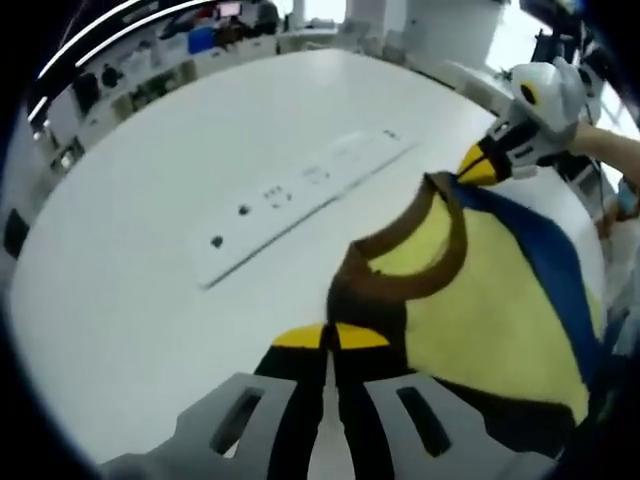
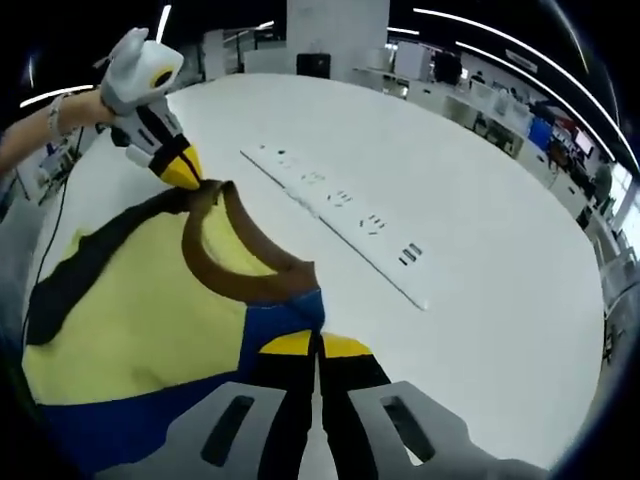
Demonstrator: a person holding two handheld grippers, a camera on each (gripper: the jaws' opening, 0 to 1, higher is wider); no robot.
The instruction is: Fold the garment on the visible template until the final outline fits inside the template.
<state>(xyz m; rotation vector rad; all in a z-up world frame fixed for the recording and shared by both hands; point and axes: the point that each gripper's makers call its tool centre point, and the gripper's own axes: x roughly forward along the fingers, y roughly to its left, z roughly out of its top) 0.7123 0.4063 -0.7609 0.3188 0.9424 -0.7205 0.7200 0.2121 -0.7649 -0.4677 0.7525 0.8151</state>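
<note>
Left claw (image 1: 331,336) and right claw (image 2: 316,345) seemingly pinch garment (image 1: 490,300) shoulders.

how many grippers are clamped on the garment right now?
2. Left gripper grips the garment at the brown collar edge; right gripper grips the collar's other side, on the blue part.

Soft matt cloth garment (image 1: 480,290) on a smooth, faintly glossy white table (image 1: 150,250).

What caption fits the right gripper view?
Both grippers shut on the yellow garment's brown collar above the white table.
</note>
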